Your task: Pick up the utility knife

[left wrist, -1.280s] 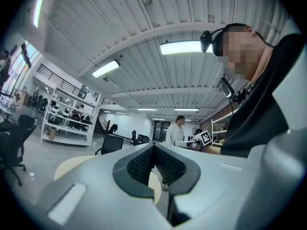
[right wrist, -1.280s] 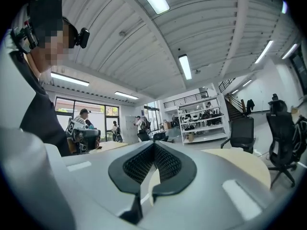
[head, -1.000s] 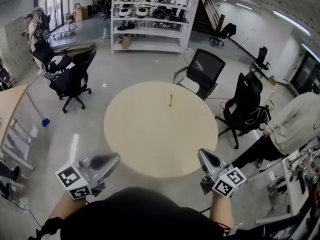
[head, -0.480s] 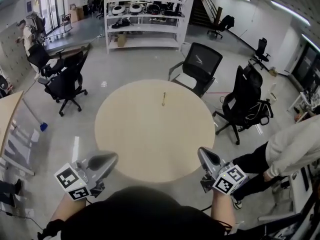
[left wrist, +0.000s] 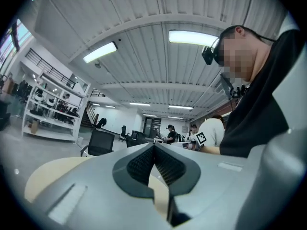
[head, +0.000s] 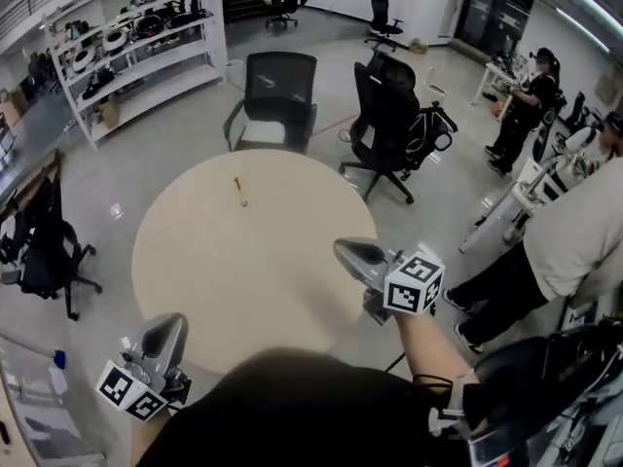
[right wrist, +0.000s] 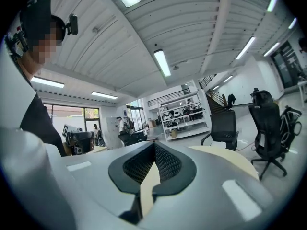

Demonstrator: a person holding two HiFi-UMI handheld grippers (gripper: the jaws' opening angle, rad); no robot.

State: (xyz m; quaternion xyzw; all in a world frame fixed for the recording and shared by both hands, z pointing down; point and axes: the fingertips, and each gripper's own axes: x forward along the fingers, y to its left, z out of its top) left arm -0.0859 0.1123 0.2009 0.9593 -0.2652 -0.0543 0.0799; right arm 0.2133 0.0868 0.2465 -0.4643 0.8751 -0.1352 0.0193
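Shows a slim yellow utility knife (head: 239, 191) lying flat on the round pale-wood table (head: 243, 280), close to the far edge and a little left of its middle, alone there. Holds the grey right claw (head: 350, 252) over the near right edge, tips pressed together on nothing, well apart from the knife. Places the grey left claw (head: 165, 331) off the near left edge, likewise closed and empty. Looks like a light, stiff tool with a hard, perhaps slick handle, sitting low against the tabletop. Calls for opening a claw first, then pinching across the handle's narrow width near mid-length, away from the blade end. Cannot tell from here which end carries the blade, or whether it is out.
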